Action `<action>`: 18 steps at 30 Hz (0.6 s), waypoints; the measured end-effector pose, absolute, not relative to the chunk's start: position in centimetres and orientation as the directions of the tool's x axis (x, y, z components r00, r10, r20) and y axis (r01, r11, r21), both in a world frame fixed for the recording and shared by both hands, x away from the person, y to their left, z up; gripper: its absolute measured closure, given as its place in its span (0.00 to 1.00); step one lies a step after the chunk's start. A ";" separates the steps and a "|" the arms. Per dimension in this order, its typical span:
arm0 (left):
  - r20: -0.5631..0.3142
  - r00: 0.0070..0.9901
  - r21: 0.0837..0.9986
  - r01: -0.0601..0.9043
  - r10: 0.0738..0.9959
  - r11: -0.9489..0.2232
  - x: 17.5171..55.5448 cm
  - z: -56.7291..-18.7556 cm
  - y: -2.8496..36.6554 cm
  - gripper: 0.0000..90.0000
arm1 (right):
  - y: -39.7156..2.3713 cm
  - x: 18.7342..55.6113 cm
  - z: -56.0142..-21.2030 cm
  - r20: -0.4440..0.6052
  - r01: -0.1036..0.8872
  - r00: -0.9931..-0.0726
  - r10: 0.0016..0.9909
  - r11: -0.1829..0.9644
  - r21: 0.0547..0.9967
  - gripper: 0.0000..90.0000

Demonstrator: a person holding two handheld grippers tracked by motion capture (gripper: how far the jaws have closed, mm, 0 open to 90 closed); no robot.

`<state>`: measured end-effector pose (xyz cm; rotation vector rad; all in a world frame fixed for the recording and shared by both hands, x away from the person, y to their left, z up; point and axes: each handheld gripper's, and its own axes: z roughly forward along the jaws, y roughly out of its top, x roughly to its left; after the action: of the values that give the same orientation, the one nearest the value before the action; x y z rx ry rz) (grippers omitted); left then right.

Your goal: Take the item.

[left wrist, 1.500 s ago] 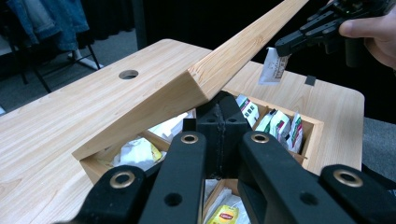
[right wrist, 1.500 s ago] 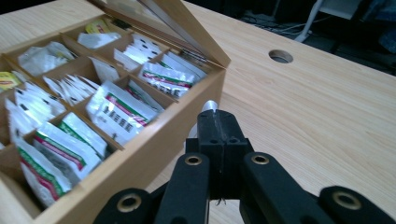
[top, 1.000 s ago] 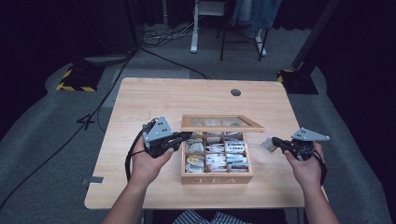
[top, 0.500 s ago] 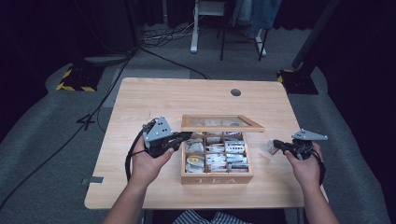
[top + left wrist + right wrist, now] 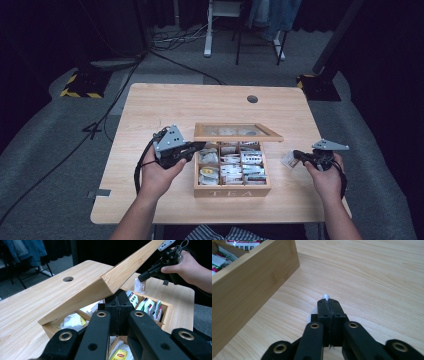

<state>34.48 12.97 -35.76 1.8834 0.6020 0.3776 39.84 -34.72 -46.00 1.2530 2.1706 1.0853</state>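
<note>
The right gripper [image 5: 298,155] has its jaws pinched together on a white tea bag [image 5: 288,160], which hangs just right of the wooden tea box [image 5: 232,189], close over the table [image 5: 165,105]. In the right gripper view a white corner of the bag [image 5: 325,296] pokes past the closed tips. The left gripper [image 5: 196,147], jaws pressed together, sits at the box's left edge under the raised lid [image 5: 237,135], propping it. Packets [image 5: 247,167] fill the box's compartments.

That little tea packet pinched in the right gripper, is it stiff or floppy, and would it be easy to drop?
The tea packet looks thin and flat, so probably light and a bit floppy. In the right gripper only a sliver of it pokes past the closed tips, so the hold seems slim; it might slip. It hangs without sagging, suggesting some stiffness.
</note>
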 end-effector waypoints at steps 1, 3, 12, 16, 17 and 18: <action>-0.020 0.822 0.926 0.230 0.569 -0.300 34.5 -35.8 13.0 1.00 | -34.8 39.9 -46.1 0.003 0.526 -0.505 0.863 0.305 0.794 0.91; -0.022 0.823 0.926 0.231 0.568 -0.298 34.5 -35.8 13.0 1.00 | -34.9 39.9 -46.1 -0.020 0.515 -0.496 0.868 0.313 0.798 0.86; -0.024 0.824 0.924 0.235 0.566 -0.302 34.5 -35.8 13.0 1.00 | -35.6 39.8 -45.7 -0.031 0.497 -0.490 0.871 0.309 0.811 0.66; -0.025 0.824 0.923 0.237 0.567 -0.303 34.5 -35.8 13.0 1.00 | -36.3 39.4 -45.8 -0.016 0.505 -0.496 0.868 0.303 0.808 0.61; -0.024 0.823 0.923 0.236 0.567 -0.304 34.5 -35.8 13.0 1.00 | -36.5 39.3 -45.9 -0.010 0.510 -0.497 0.867 0.301 0.806 0.61; -0.025 0.823 0.922 0.239 0.568 -0.305 34.5 -35.8 13.0 1.00 | -37.1 39.1 -46.4 -0.008 0.525 -0.508 0.862 0.317 0.790 0.58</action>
<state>34.47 13.00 -35.79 1.8910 0.6068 0.3694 39.07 -37.09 -46.44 1.2272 2.1574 1.0499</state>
